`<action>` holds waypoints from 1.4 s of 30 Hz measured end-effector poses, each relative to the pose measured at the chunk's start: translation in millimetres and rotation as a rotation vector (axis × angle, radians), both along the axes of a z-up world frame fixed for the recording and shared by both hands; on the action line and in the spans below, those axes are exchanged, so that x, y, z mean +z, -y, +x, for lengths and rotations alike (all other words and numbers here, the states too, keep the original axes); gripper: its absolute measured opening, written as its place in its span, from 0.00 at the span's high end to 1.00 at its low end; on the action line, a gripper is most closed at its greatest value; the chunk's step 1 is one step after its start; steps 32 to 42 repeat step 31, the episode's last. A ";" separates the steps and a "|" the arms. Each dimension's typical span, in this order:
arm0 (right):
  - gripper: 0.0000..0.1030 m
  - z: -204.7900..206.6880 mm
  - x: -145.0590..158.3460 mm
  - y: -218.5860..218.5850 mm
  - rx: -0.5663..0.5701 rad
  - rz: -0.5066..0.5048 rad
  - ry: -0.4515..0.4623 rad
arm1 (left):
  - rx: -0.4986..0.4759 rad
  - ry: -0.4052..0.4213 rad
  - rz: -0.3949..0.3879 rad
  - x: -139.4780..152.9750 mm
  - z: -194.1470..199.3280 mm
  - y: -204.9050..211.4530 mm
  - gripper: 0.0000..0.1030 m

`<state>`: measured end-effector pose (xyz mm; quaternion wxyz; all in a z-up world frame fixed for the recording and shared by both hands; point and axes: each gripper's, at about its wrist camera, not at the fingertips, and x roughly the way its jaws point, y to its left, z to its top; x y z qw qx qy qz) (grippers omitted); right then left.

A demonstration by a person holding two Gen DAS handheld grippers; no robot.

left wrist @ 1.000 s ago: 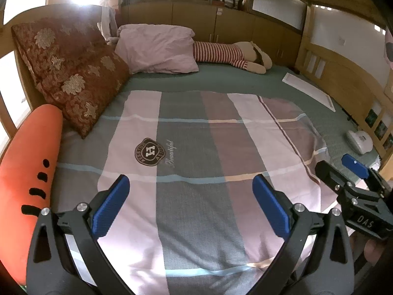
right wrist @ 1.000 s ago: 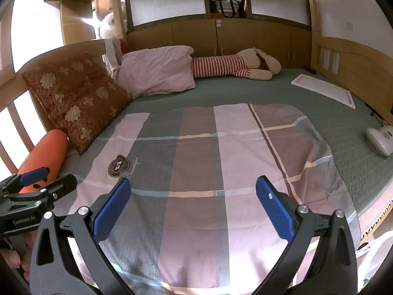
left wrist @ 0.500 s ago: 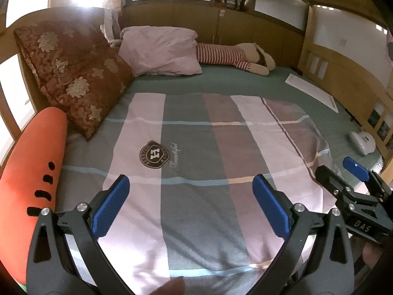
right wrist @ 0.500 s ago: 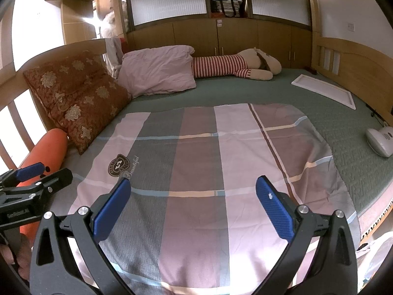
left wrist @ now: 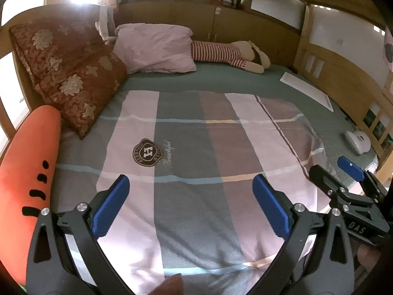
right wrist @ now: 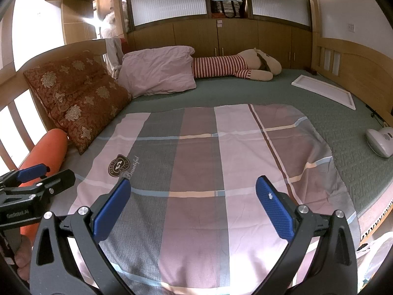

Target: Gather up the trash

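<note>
Trash is hard to make out from either view; at most a pale crinkled plastic bag (right wrist: 375, 253) shows at the lower right edge of the right wrist view, off the foot corner of the bed (right wrist: 282, 91), too cut off to tell more.

One plaid quilt (right wrist: 208, 172) lies flat over the green sheet. Two pillows sit at the left side: one red floral pillow (right wrist: 78, 98), one pink pillow (right wrist: 157, 71). One orange carrot bolster (left wrist: 29, 172) lies along the left rail, one striped plush toy (right wrist: 233, 67) by the far cabinets, one white flat panel (right wrist: 324, 91) and one white handheld device (right wrist: 380, 142) on the right.

Two tools hover above the near quilt edge. Left tool (left wrist: 191, 209): blue pads spread wide, released, holding and touching nothing. Right tool (right wrist: 194, 211): equally spread, released, gripping nothing.
</note>
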<state>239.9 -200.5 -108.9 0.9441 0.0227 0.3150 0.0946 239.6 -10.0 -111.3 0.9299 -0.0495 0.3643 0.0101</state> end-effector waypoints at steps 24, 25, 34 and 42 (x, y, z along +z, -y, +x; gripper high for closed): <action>0.03 0.3 -2.6 3.1 0.001 0.003 -0.007 | 0.028 -0.033 -0.041 -6.5 1.7 -3.2 0.03; 0.03 0.2 -3.0 3.0 0.002 0.002 -0.008 | 0.019 -0.051 -0.056 -9.2 4.1 -4.4 0.03; 0.03 1.4 -5.4 6.2 0.000 0.000 -0.014 | 0.033 -0.072 -0.056 -13.6 7.7 -10.0 0.03; 0.03 1.4 -5.4 6.2 0.000 0.000 -0.014 | 0.033 -0.072 -0.056 -13.6 7.7 -10.0 0.03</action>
